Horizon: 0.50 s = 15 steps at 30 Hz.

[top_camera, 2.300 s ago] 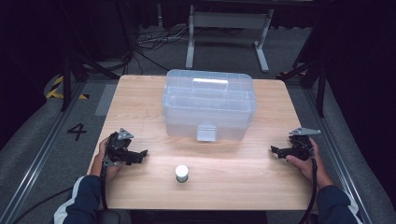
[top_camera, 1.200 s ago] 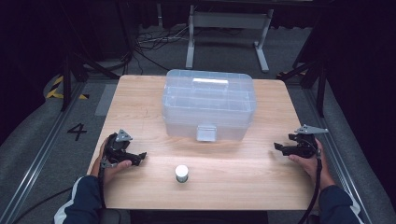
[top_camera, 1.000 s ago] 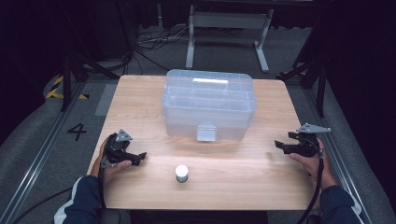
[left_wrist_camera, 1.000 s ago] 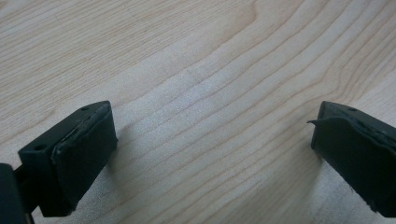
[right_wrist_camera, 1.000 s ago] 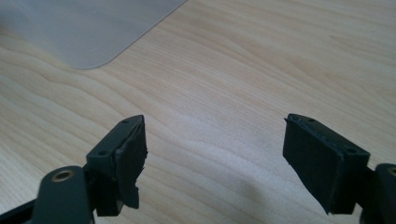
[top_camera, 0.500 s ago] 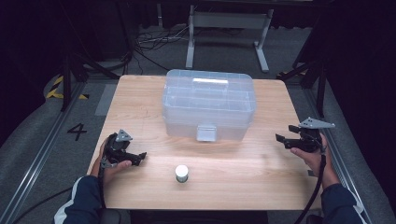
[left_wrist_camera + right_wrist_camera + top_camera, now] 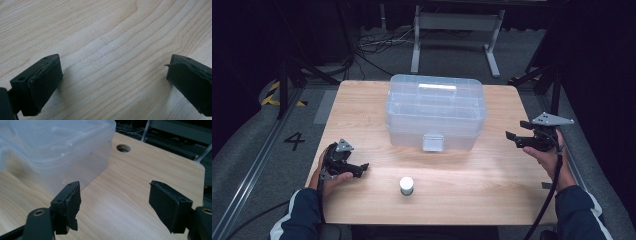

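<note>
Jaws of the right gripper (image 7: 513,139) are spread wide, aimed at the clear plastic box (image 7: 435,112) mid-table. The left gripper (image 7: 360,169) is likewise held open, low over bare table (image 7: 492,175) near a small white cylinder (image 7: 406,185).

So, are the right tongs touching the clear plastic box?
Apart. In the high view the right tongs are at the table's right edge, with bare wood between them and the clear plastic box.

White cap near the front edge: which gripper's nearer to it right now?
Left. The left gripper sits just to the white cap's left, low on the table; the right gripper is raised far off by the right edge, aimed at the clear plastic box.
</note>
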Tool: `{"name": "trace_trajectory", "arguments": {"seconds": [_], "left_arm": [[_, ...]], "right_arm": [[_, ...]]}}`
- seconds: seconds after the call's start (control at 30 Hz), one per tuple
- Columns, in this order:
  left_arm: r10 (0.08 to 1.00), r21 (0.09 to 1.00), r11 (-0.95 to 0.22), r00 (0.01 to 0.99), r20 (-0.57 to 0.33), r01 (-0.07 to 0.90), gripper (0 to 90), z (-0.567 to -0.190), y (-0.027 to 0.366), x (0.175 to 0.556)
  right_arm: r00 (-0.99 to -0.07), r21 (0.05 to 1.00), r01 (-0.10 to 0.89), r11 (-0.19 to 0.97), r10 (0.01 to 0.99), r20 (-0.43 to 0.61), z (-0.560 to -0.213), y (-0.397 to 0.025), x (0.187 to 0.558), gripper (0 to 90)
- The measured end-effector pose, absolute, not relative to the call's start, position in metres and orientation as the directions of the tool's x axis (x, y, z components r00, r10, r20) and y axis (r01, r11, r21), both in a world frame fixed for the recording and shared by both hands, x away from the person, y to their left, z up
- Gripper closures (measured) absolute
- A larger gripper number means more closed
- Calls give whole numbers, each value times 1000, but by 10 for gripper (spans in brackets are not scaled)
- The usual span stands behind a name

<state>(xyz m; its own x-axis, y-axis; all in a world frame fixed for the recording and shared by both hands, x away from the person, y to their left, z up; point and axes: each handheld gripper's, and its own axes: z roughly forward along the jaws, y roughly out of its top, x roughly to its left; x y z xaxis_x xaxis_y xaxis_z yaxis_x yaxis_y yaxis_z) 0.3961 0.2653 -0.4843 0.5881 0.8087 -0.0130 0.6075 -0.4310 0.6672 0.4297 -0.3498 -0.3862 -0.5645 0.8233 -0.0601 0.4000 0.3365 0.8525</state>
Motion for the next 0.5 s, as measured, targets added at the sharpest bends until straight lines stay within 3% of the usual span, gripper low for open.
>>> {"name": "trace_trajectory", "arguments": {"seconds": [0.5], "left_arm": [[808,667,-432,589,-12,607,4,-484,265,396]], "right_arm": [[-615,881,306,362,781,-107,-336,-321,448,269]]}}
